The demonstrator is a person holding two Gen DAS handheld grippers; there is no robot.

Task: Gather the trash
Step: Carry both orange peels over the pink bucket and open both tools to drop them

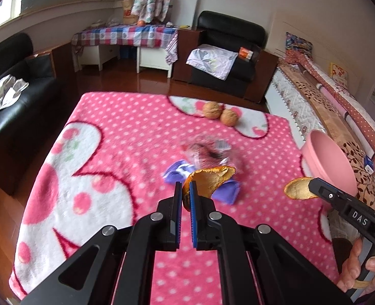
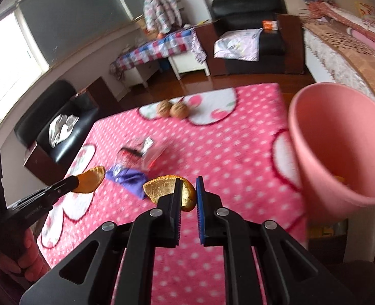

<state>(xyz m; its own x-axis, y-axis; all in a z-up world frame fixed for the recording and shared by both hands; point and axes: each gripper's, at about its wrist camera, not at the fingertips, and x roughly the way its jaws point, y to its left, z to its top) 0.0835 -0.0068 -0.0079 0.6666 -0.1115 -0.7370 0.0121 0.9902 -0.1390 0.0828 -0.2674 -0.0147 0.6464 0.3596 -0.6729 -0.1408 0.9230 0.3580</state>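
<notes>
In the left wrist view, the left gripper (image 1: 185,193) is pinching an orange peel (image 1: 207,181) above the pink blanket (image 1: 111,132), clear for carrying. In the right wrist view, the right gripper (image 2: 189,190) is pinching another peel (image 2: 162,186) left of the pink bin (image 2: 340,139), apparently for dropping in.

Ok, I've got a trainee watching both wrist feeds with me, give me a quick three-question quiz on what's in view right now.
1. True or false: the left gripper and the right gripper are each shut on a piece of orange peel.
2. Which lies farthest from the cameras on the pink blanket? A) purple wrapper B) two walnuts C) clear crumpled wrapper
3. Fill in: the pink bin stands at the blanket's ___ edge in both views.

Key
1. True: the left holds one orange peel, the right holds another peel.
2. B
3. right
</notes>
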